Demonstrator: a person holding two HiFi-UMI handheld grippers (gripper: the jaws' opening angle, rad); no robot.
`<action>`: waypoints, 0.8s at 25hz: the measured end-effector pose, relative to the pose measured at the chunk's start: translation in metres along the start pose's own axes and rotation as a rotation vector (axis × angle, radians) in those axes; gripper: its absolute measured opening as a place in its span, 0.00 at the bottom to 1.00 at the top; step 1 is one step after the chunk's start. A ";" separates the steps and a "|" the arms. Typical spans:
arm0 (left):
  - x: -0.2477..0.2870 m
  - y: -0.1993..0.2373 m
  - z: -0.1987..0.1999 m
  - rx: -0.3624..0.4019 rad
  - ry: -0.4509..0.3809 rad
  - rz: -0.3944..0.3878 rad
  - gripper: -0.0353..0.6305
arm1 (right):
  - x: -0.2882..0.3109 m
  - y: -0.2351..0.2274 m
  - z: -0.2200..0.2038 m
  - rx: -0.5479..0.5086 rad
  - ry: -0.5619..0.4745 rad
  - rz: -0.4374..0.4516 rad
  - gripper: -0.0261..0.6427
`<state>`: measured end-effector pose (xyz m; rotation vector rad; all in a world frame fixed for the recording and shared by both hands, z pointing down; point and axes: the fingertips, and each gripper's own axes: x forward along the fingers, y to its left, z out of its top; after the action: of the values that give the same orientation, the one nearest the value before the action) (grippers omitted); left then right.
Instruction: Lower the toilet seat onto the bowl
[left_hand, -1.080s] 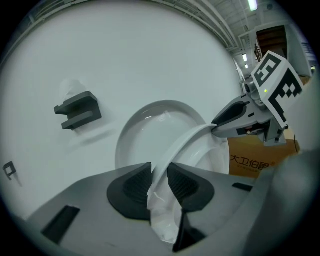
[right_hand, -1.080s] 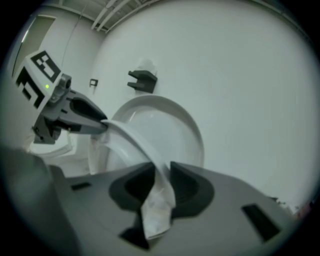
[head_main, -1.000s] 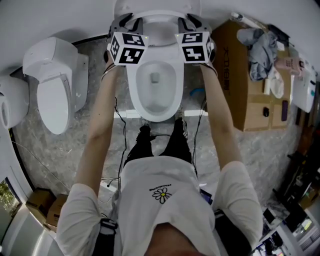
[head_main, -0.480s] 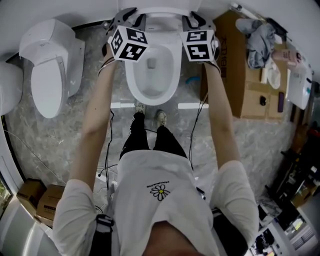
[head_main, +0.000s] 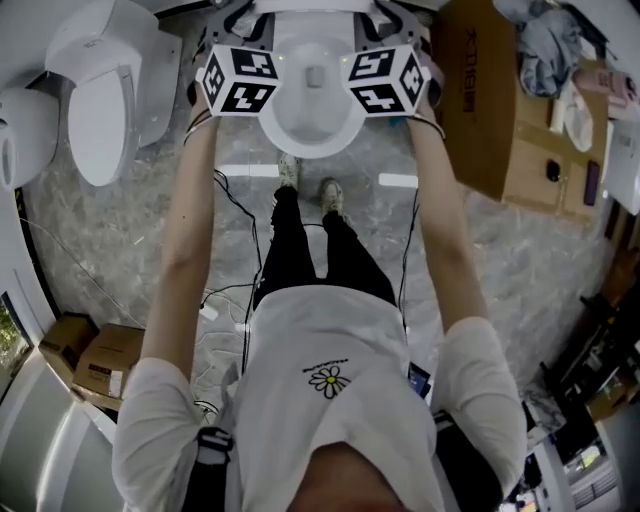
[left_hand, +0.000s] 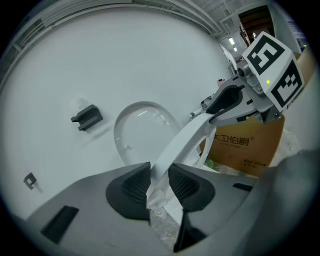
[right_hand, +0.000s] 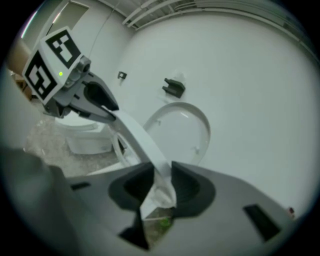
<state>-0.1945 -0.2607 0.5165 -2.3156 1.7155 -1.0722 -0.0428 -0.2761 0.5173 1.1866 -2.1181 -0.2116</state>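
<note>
**Tight lanes on both sides of the bowl**

In the head view I see the bowl (head_main: 312, 120) hemmed in. A second toilet (head_main: 100, 100) stands near on its left and a big cardboard box (head_main: 490, 110) just beside it on its right, so each side offers only a narrow strip of marble floor (head_main: 120, 270). The person's legs (head_main: 300, 250) fill the approach straight in front, with cables (head_main: 232, 215) trailing across the floor there. Behind, the lid (left_hand: 135, 135) stands upright against the wall (left_hand: 100, 60), where a black bracket (left_hand: 87, 117) juts out beside it. The toilet seat (left_hand: 182, 142) hangs tilted between lid and bowl, with an open wedge behind it. I find more room over the wider floor at left, as far as the small cardboard boxes (head_main: 90, 365).
</note>
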 end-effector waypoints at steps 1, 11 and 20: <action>-0.006 -0.005 -0.006 0.012 0.007 0.005 0.25 | -0.005 0.007 -0.004 -0.012 -0.001 0.004 0.22; -0.050 -0.069 -0.066 0.165 0.126 -0.026 0.26 | -0.050 0.069 -0.062 -0.129 0.060 0.027 0.24; -0.068 -0.109 -0.114 0.258 0.219 -0.067 0.28 | -0.069 0.114 -0.104 -0.190 0.145 0.096 0.27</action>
<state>-0.1787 -0.1221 0.6177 -2.1770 1.4649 -1.5107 -0.0314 -0.1367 0.6126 0.9589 -1.9749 -0.2680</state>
